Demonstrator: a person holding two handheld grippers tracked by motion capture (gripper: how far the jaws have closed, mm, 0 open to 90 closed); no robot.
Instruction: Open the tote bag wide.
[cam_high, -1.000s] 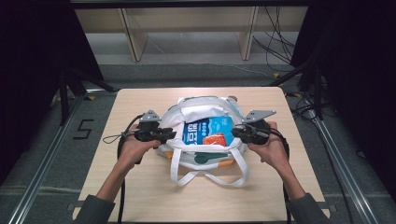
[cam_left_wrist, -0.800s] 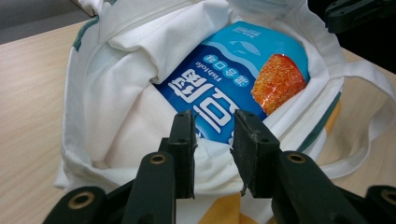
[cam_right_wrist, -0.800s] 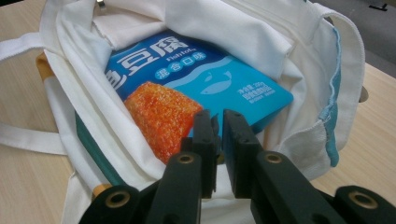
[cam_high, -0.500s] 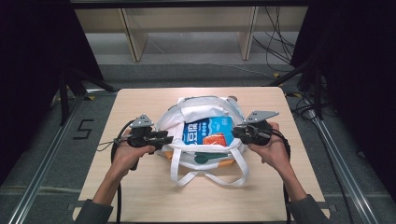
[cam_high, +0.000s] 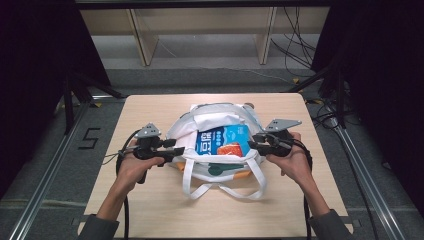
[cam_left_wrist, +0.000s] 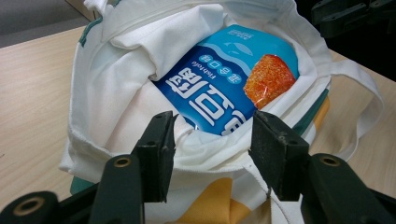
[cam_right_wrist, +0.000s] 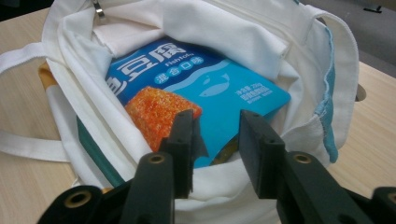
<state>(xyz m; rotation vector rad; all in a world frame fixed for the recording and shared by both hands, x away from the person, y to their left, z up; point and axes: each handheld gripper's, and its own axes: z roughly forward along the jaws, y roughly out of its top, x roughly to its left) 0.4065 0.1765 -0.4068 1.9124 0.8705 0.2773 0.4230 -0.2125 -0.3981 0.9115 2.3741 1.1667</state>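
High view, near to far. Handles: two white loops, lower centre. Left gripper: left of centre, jaws spread, astride the bag rim without pinching it. Right gripper: right of centre, jaws spread, at the opposite rim and seemingly closer in. Packet: blue, inside the bag at centre, between both grippers, long axis running left-right and slightly tilted. Table: bare wood beyond.

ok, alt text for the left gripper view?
A blue snack packet lies inside an open white tote bag on a wooden table. The left gripper has its black jaws open at the bag's near rim.
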